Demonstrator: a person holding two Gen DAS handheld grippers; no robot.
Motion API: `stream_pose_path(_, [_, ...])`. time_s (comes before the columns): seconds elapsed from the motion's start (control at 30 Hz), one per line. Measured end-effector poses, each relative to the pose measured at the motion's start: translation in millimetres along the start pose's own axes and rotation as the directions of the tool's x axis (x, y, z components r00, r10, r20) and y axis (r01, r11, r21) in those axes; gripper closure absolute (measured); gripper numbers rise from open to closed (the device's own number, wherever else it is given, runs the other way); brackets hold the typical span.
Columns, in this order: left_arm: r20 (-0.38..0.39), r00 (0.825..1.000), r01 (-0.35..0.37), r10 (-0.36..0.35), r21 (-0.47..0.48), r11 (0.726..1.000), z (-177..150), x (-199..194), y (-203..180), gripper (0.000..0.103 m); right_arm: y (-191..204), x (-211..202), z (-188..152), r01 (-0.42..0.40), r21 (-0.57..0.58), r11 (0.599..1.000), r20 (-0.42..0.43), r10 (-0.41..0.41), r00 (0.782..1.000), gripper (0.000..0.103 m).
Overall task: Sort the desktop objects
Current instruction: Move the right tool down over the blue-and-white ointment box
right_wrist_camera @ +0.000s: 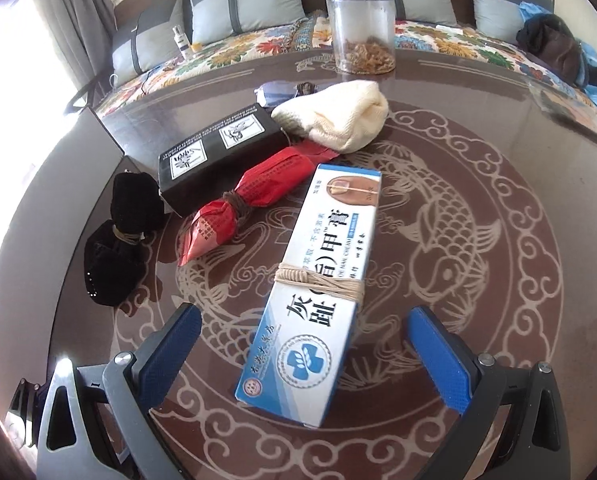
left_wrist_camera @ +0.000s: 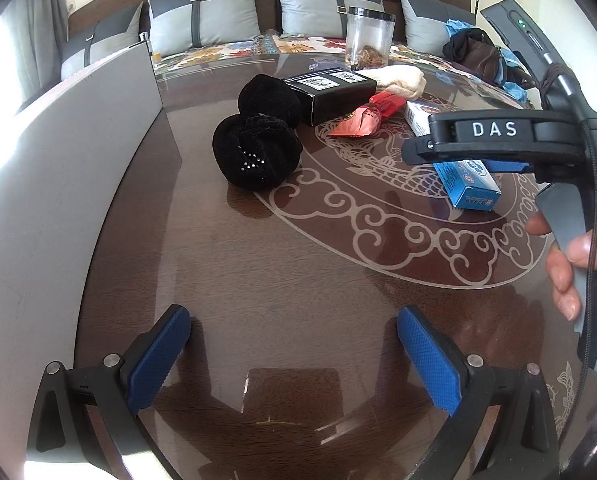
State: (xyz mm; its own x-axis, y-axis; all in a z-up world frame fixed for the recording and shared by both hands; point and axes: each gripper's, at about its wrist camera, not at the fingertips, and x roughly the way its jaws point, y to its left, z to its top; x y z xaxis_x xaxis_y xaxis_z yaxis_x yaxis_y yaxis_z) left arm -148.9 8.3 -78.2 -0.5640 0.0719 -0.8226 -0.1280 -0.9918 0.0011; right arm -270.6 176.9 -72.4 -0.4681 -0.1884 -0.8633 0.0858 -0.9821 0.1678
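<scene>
A long blue and white box (right_wrist_camera: pixel 318 284), bound with twine, lies on the table between the open fingers of my right gripper (right_wrist_camera: pixel 302 344); the pads stand apart from it. It also shows in the left wrist view (left_wrist_camera: pixel 468 184), under the right gripper's body (left_wrist_camera: pixel 498 136). My left gripper (left_wrist_camera: pixel 292 340) is open and empty over bare table. A tied black cloth bundle (left_wrist_camera: pixel 258 136) (right_wrist_camera: pixel 118 240), a black box (left_wrist_camera: pixel 330 94) (right_wrist_camera: pixel 218 152), a red packet (left_wrist_camera: pixel 368 116) (right_wrist_camera: pixel 250 204) and a cream knitted cloth (left_wrist_camera: pixel 400 80) (right_wrist_camera: pixel 338 120) lie behind.
A clear jar (right_wrist_camera: pixel 360 28) with brown contents stands at the table's far edge. A grey board (left_wrist_camera: pixel 58 184) stands along the left side. Behind the table is a sofa with grey cushions (left_wrist_camera: pixel 202 20) and dark clothes (left_wrist_camera: pixel 478 54). A small bottle (right_wrist_camera: pixel 182 42) stands on the sofa.
</scene>
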Motion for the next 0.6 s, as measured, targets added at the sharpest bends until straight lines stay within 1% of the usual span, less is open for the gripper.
stream_pose_path(0.03, [0.000, 1.000, 0.000, 0.000, 0.000, 1.000, 0, 0, 0, 0.000, 5, 1, -1, 0.028, -0.024, 0.999, 0.018, -0.028, 0.999, 0.000])
stream_pose_path(0.07, [0.000, 1.000, 0.000, 0.000, 0.000, 1.000, 0, 0, 0, 0.000, 11, 4, -2, 0.030, -0.052, 0.998, 0.025, -0.029, 0.999, 0.000])
stream_pose_path(0.1, [0.000, 1.000, 0.000, 0.000, 0.000, 1.000, 0, 0, 0, 0.000, 16, 6, -3, 0.050, -0.078, 0.996, 0.032, -0.047, 0.998, 0.000])
stream_pose_path(0.2, [0.000, 1.000, 0.000, 0.000, 0.000, 1.000, 0, 0, 0, 0.000, 29, 13, -11, 0.117, -0.166, 0.979, 0.048, -0.110, 0.993, 0.001])
stream_pose_path(0.23, [0.000, 1.000, 0.000, 0.000, -0.001, 1.000, 0, 0, 0, 0.000, 28, 11, -13, 0.108, -0.168, 0.980, 0.064, -0.099, 0.993, 0.002])
stream_pose_path(0.27, [0.000, 1.000, 0.000, 0.000, 0.000, 1.000, 0, 0, 0, 0.000, 26, 9, -15, 0.111, -0.172, 0.979, 0.079, -0.099, 0.992, 0.009])
stream_pose_path(0.3, [0.000, 1.000, 0.000, 0.000, 0.000, 1.000, 0, 0, 0, 0.000, 24, 5, -18, 0.107, -0.174, 0.979, 0.099, -0.091, 0.991, 0.026])
stream_pose_path(0.33, [0.000, 1.000, 0.000, 0.000, 0.000, 1.000, 0, 0, 0, 0.000, 21, 0, -20, 0.112, -0.176, 0.978, 0.120, -0.091, 0.989, 0.037])
stream_pose_path(0.37, [0.000, 1.000, 0.000, 0.000, 0.000, 1.000, 0, 0, 0, 0.000, 17, -4, -22, 0.111, -0.173, 0.979, 0.126, -0.090, 0.988, 0.050])
stream_pose_path(0.4, [0.000, 1.000, 0.000, 0.000, -0.001, 1.000, 0, -1, 0, 0.000, 13, -7, -25, 0.108, -0.169, 0.980, 0.127, -0.088, 0.988, 0.059])
stream_pose_path(0.5, [0.000, 1.000, 0.000, 0.000, 0.000, 1.000, 0, -1, 0, 0.000, 0, -17, -38, 0.107, -0.187, 0.977, 0.132, -0.083, 0.988, 0.059])
stream_pose_path(0.6, [0.000, 1.000, 0.000, 0.000, 0.000, 1.000, 0, -1, 0, 0.000, -19, -35, -63, 0.110, -0.183, 0.977, 0.140, -0.085, 0.986, 0.059])
